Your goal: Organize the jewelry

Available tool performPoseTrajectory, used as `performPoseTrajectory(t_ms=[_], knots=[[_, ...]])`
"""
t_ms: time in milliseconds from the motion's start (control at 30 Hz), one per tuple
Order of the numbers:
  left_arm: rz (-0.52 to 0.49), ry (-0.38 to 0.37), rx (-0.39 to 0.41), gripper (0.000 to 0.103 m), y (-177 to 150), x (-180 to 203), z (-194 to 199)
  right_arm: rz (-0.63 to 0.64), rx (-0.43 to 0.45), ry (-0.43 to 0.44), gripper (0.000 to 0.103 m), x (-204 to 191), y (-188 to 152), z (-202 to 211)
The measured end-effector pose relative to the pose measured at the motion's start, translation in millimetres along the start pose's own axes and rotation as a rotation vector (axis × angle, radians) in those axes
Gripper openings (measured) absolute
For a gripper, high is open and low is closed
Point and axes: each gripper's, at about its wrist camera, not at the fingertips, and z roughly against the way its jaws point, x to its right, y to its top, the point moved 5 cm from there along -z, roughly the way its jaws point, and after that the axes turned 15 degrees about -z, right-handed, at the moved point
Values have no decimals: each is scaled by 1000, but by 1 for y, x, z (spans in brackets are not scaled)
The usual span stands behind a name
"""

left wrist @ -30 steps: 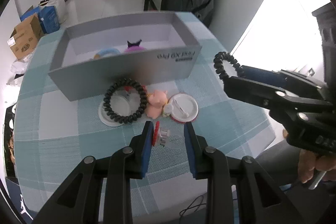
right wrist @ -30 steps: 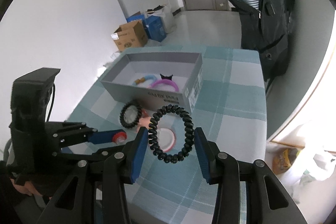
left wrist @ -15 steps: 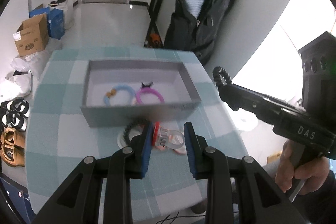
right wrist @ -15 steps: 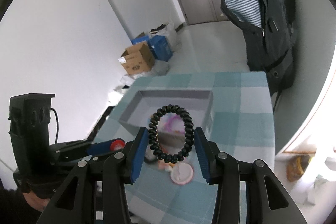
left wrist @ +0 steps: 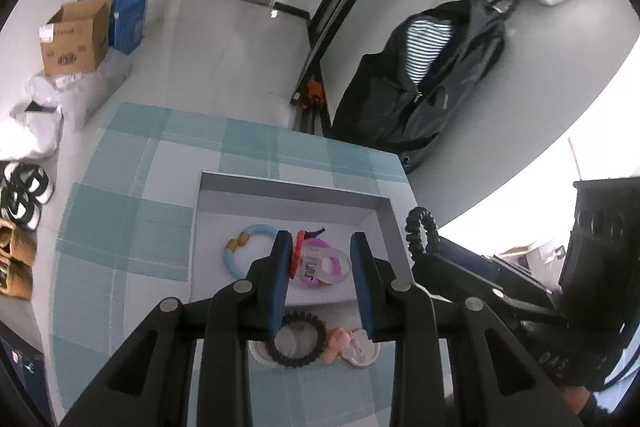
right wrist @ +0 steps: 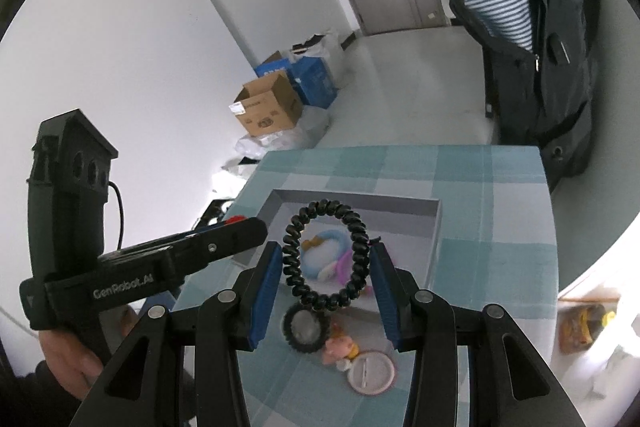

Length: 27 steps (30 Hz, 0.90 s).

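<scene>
My left gripper (left wrist: pixel 320 259) is shut on a clear ring with a red part (left wrist: pixel 316 261) and holds it high above the grey box (left wrist: pixel 288 189). Inside the box lie a blue ring (left wrist: pixel 236 255) and a pink ring (left wrist: pixel 308 281). My right gripper (right wrist: pixel 326 267) is shut on a black coil hair tie (right wrist: pixel 325 253), also above the box (right wrist: pixel 352 197); it shows in the left wrist view (left wrist: pixel 420 231) too. On the table in front of the box lie another black coil tie (left wrist: pixel 296 345), a pink figure (left wrist: pixel 334 345) and a round white lid (left wrist: pixel 362 347).
The table has a teal and white checked cloth (left wrist: pixel 120 227). Cardboard boxes (left wrist: pixel 76 35) stand on the floor beyond it. A dark jacket (left wrist: pixel 420 75) hangs at the far right. Shoes (left wrist: pixel 20 195) lie on the floor at the left.
Both grippers have risen well above the table and moved over the box, each still holding its item. The left one lifted the clear ring off the cloth.
</scene>
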Motion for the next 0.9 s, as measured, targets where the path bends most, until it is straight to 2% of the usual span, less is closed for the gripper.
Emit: performPoseTrajectory(t_ms=[200,633,700,833,867,900], knots=[[41,-17,-41,24,1,-10,-18,-33,-23,-4,43,3,9,-16],[106,-44,-73,24,5,-23,-36,-76,-76,-53,45,16,12,-43],[111,-27,-66,24,4,-26,-38,-79,-77,-60,46,17,13,-46],[130,-43,-44,25,7,-26,-35,-88,-78,-61,47,18,13,-46],[137,-56,-48,27,7,-26,-35,-87,-74,-60,48,18,13,-46],[146,-69,-58,36,7,-26,-36,-85,-73,-56,49,18,13,-45]])
